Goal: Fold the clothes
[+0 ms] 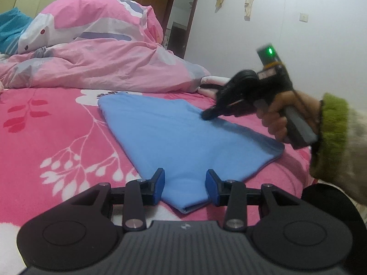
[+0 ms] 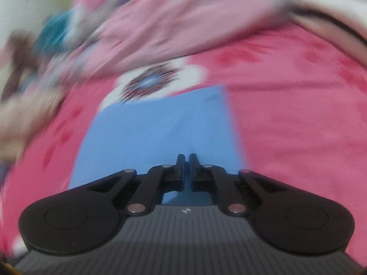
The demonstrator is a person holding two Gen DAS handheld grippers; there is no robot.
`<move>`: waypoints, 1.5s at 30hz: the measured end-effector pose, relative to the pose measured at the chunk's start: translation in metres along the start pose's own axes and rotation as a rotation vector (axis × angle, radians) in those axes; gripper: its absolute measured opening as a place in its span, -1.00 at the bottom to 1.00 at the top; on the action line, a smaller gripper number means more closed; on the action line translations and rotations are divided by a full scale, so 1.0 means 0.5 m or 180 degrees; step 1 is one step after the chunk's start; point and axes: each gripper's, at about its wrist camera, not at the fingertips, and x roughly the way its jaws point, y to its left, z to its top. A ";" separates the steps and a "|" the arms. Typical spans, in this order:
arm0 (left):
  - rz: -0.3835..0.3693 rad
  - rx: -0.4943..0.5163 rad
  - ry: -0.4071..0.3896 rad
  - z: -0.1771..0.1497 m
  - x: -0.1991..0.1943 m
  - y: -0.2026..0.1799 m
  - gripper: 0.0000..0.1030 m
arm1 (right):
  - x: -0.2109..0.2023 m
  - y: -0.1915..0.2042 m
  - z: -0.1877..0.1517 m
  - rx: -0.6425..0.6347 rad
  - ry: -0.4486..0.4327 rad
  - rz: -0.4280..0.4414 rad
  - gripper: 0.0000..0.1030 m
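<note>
Left gripper (image 1: 185, 186) hangs half open over the near corner of the blue cloth (image 1: 174, 135), gripping nothing; right gripper (image 2: 187, 160), shut and empty, presses its top. Folded flat on the bed (image 1: 57, 137), perhaps one fold left

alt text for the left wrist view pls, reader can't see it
A folded light blue cloth lies flat on a bright pink floral bedsheet, its near corner between the open blue-padded left gripper. The black right gripper, held in a hand with a green fuzzy cuff, tips down onto the cloth's far edge; a crumpled pink duvet lies behind.
</note>
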 end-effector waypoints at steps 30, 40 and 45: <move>-0.0136 -0.0114 -0.0011 -0.005 -0.003 0.015 -0.13 | 0.093 0.028 0.129 0.0417 0.0004 0.0302 -0.89; -0.0192 -0.0113 -0.0003 -0.004 0.002 0.019 -0.09 | 0.233 0.117 0.077 0.0284 0.0609 0.0707 -1.00; -0.0224 -0.0163 -0.0020 -0.005 0.001 0.023 -0.07 | 0.187 0.127 0.087 0.0232 0.0425 0.0824 -0.89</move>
